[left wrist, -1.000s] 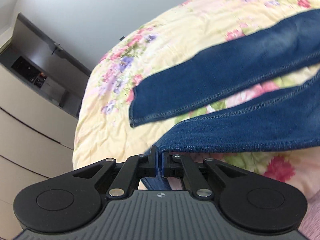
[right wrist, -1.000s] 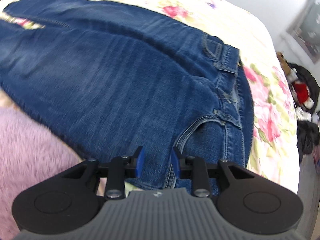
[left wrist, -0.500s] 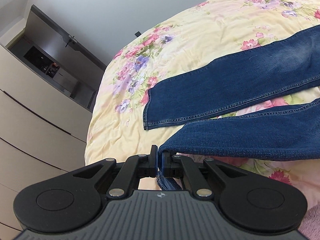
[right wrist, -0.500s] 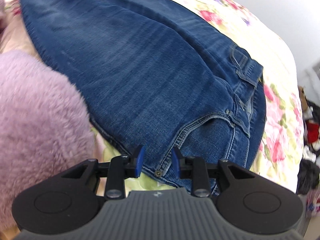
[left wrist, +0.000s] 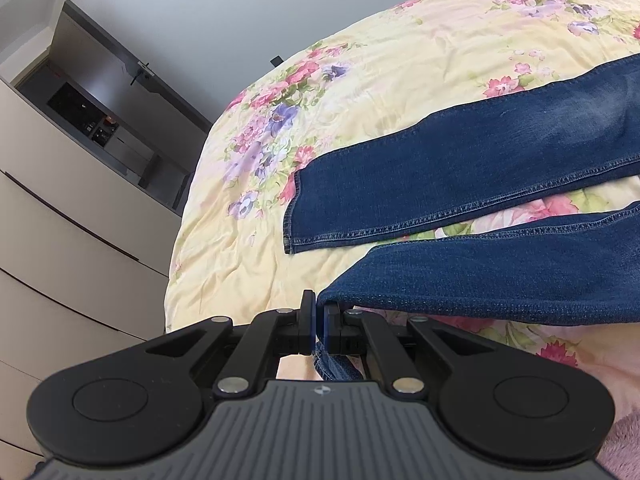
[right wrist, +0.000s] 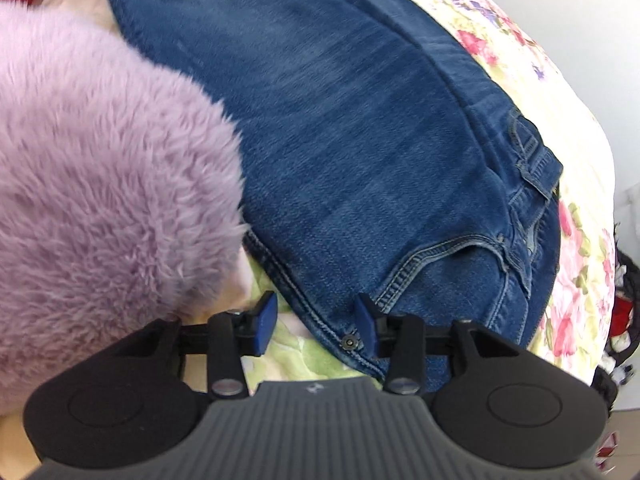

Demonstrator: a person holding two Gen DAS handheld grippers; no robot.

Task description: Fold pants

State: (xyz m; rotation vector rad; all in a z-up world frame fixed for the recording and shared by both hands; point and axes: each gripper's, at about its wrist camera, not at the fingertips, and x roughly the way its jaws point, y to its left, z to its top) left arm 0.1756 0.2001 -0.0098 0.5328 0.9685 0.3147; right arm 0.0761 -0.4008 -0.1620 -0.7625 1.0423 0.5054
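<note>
Dark blue jeans lie on a floral bedspread [left wrist: 400, 80]. In the left wrist view my left gripper [left wrist: 317, 322] is shut on the hem of the near leg [left wrist: 500, 280], lifted slightly off the bed. The far leg [left wrist: 460, 176] lies flat beyond it. In the right wrist view the jeans' waist and hip [right wrist: 380, 160] fill the frame, with a pocket seam and rivet [right wrist: 349, 342] near the fingers. My right gripper [right wrist: 316, 322] is open, its jaws on either side of the jeans' side edge, touching nothing that I can see.
A fluffy lilac sleeve or cushion [right wrist: 100, 200] crowds the left of the right wrist view. White drawers [left wrist: 72, 240] and a dark shelf niche [left wrist: 100, 120] stand left of the bed. Dark clutter [right wrist: 620, 320] lies on the floor past the bed's right edge.
The left gripper, still holding the hem, has drawn back so more bedspread shows. The right gripper's jaws have opened wider and it has moved down to the jeans' side edge by the rivet.
</note>
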